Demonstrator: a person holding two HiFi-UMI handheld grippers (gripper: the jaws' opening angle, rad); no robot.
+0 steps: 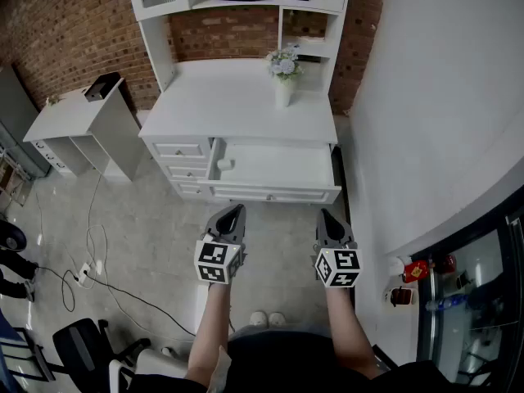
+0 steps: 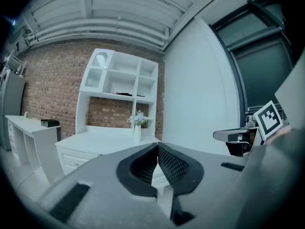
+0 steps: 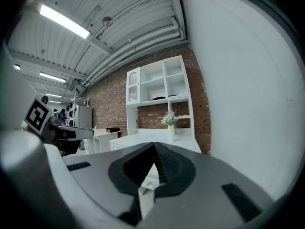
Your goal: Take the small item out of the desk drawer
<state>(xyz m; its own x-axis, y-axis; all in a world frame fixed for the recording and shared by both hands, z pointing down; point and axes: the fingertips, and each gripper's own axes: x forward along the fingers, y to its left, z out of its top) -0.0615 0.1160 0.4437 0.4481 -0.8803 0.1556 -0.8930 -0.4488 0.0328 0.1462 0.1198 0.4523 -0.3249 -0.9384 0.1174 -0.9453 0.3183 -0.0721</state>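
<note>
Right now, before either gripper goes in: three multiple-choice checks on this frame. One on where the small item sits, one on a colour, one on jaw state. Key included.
1. Where in the open drawer does the small item lie?
A. left end
B. middle
C. right end

2. What colour is the desk?
A. black
B. white
C. bare wood

3. How do the jaws of the left gripper and the right gripper stand?
A. both wide apart
B. both together, nothing between
C. left clamped on the item

Key:
1 A: the head view shows the item by the drawer's left wall.
2 B: its top and fronts are all white.
3 B: each gripper view shows the pads meeting at the tips with nothing between them.
</note>
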